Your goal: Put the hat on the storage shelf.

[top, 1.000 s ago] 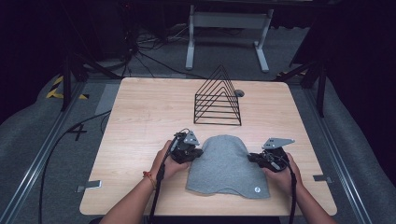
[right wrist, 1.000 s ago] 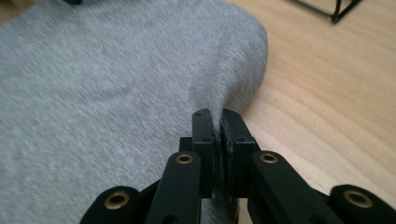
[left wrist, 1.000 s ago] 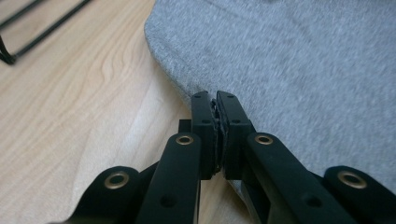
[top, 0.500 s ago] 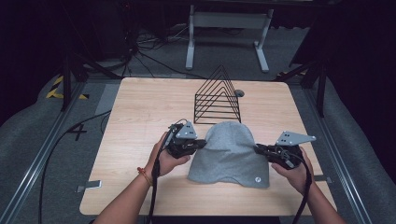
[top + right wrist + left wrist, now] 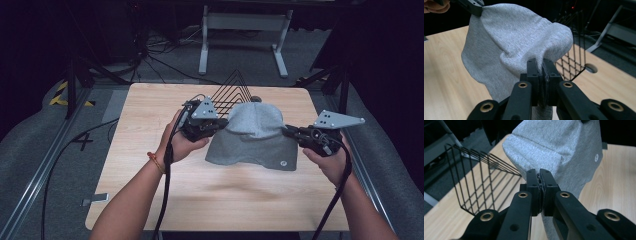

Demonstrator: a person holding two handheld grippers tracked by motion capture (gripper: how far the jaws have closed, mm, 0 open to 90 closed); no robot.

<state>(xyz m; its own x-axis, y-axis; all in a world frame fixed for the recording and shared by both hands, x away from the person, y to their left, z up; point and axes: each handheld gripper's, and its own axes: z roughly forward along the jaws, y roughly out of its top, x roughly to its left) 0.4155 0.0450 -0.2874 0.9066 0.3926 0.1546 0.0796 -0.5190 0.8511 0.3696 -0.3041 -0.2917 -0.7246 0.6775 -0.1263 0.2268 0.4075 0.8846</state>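
Left jaws: I see them pressed together on the hat's [image 5: 564,152] edge, grey knit pinched between them in the left gripper view.
Right jaws: clamped the same way on the opposite edge, cloth bunched into the gap in the right gripper view.
Left gripper [image 5: 220,123]: I hold it in my left hand [image 5: 181,142], near the rack's front, higher and farther from me than a second ago.
Right gripper [image 5: 289,131]: in my right hand [image 5: 331,161], out by the table's right side; it has swung outward since the first frame.
Hat: stretched between the two grippers and raised off the table [image 5: 150,125], hanging as a dome with the brim down; a second ago it lay flat on the wood. A small round tag [image 5: 282,162] shows at the lower right of the brim.
Shadow: a soft dark patch on the wood below the hat.
Rack [image 5: 235,90]: black wire, triangular, just behind the hat, unmoved.
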